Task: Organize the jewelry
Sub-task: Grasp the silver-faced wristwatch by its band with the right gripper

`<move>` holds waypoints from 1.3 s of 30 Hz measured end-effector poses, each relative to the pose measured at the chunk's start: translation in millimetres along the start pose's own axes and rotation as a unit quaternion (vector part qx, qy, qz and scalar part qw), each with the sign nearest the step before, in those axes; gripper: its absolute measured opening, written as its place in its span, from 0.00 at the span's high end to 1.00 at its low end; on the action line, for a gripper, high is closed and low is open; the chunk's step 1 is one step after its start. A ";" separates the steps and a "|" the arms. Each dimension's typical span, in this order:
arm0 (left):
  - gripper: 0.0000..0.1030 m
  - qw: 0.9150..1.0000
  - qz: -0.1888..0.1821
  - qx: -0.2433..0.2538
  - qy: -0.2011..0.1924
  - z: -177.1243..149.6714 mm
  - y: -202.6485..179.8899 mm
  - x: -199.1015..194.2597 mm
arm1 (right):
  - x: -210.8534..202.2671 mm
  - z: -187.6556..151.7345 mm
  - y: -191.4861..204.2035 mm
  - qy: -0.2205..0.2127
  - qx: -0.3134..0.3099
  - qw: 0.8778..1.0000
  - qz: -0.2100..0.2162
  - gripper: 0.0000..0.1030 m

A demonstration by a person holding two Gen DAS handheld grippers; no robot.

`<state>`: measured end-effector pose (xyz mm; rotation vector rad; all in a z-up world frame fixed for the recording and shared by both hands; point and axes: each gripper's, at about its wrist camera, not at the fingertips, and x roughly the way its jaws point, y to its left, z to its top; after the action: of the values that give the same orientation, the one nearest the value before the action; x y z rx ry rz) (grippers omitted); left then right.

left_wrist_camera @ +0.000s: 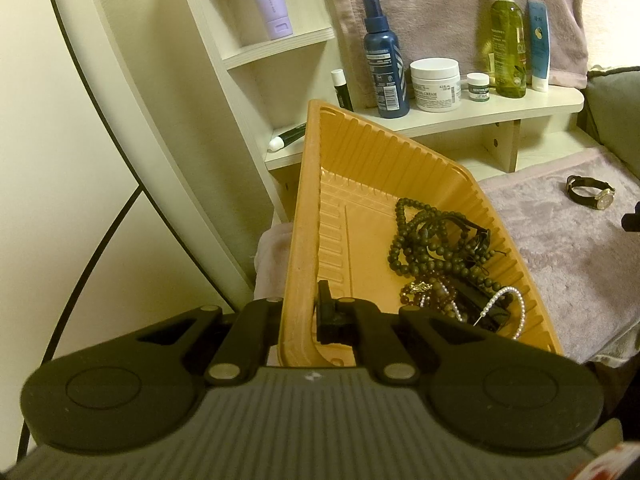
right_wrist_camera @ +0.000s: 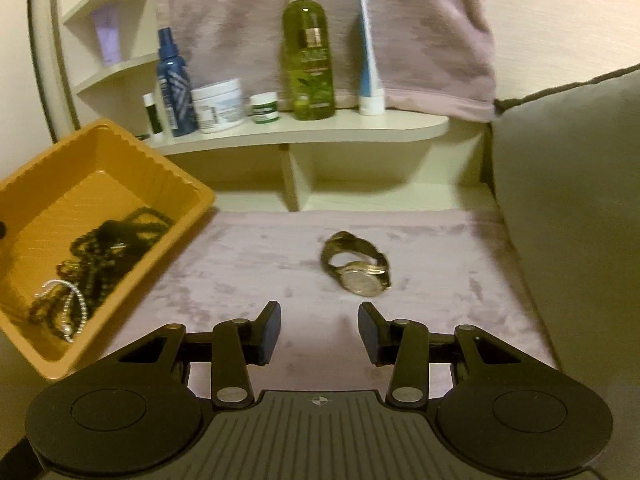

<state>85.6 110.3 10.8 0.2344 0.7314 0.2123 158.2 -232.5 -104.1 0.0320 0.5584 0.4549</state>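
Orange plastic tray (left_wrist_camera: pixel 308 216), left wrist view: my left gripper (left_wrist_camera: pixel 298 316) is clamped tight on the tray's near wall, one finger outside the wall and the other inside, and the tray is held tilted. Its contents have gathered in the lower right corner, just right of my inner finger: a dark bead necklace (left_wrist_camera: pixel 420 240), a pearl strand (left_wrist_camera: pixel 508 300), and smaller dark pieces I cannot tell apart. Beyond the tray's right rim, a wristwatch (left_wrist_camera: pixel 592 192) lies on a mauve plush cloth (left_wrist_camera: pixel 560 248), well apart from this gripper. Behind stands a cream shelf (left_wrist_camera: pixel 500 108) with a blue spray bottle (left_wrist_camera: pixel 384 60), a white cream jar (left_wrist_camera: pixel 436 84), a green spray bottle (left_wrist_camera: pixel 508 40) and a blue-and-white tube (left_wrist_camera: pixel 538 44).

Right wrist view: my right gripper (right_wrist_camera: pixel 319 334) is partly open, with nothing between its fingers, and hangs over the cloth (right_wrist_camera: pixel 240 264). The wristwatch (right_wrist_camera: pixel 358 268), gold-toned with its dial facing up and its band looped behind, lies on the cloth ahead of the gripper and slightly right of its centre line, near the right fingertip (right_wrist_camera: pixel 368 320) but not touching it. The tray (right_wrist_camera: pixel 120 152) sits at the left, its bead necklace (right_wrist_camera: pixel 116 240) and pearl strand (right_wrist_camera: pixel 74 304) inside, well to the side of this gripper.
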 end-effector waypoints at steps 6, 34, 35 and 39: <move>0.97 1.000 0.001 0.003 0.003 -0.5 -0.3 0.7 | 11.6 5.4 -8.5 0.003 -0.009 1.000 -0.024 0.58; 0.97 1.000 0.003 0.004 0.005 -0.6 -0.8 3.7 | 68.0 14.1 -2.6 0.017 0.008 0.996 -0.086 0.65; 0.97 1.000 0.003 0.005 0.005 -0.5 -0.8 3.7 | 66.6 13.5 -2.5 0.018 0.007 0.996 -0.084 0.65; 0.97 1.000 0.003 0.004 0.005 -0.5 -0.3 4.5 | 59.3 10.3 -1.5 0.016 0.008 0.997 -0.079 0.66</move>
<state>88.6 111.3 7.5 0.2442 0.7412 0.2159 208.7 -207.7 -125.5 -0.0044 0.5906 0.2975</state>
